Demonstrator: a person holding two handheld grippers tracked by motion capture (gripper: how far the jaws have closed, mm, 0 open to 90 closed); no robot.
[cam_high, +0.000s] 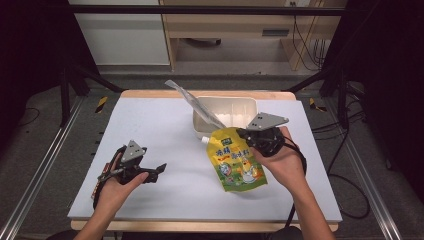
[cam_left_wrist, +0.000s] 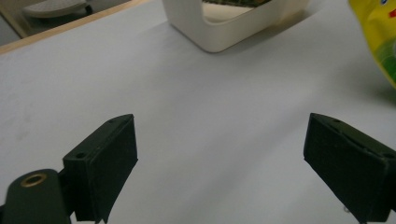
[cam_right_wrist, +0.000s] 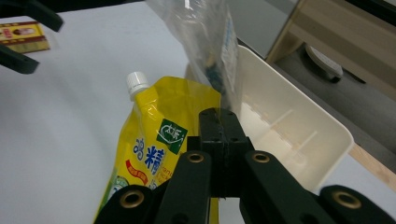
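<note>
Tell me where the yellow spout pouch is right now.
In the high view the yellow spout pouch hangs right of centre, pinched by the right gripper, just in front of the white tray.

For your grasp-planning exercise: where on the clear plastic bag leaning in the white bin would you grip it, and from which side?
Grip the clear plastic bag at its free upper end, coming from above left: it slants up out of the white bin, away from the yellow pouch held in the right tongs.

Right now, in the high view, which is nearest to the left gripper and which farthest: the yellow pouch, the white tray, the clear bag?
1. Yellow pouch, to its right, held by the right gripper.
2. White tray, far right, behind the pouch.
3. Clear bag, standing in the tray; too close to the tray to call.
</note>
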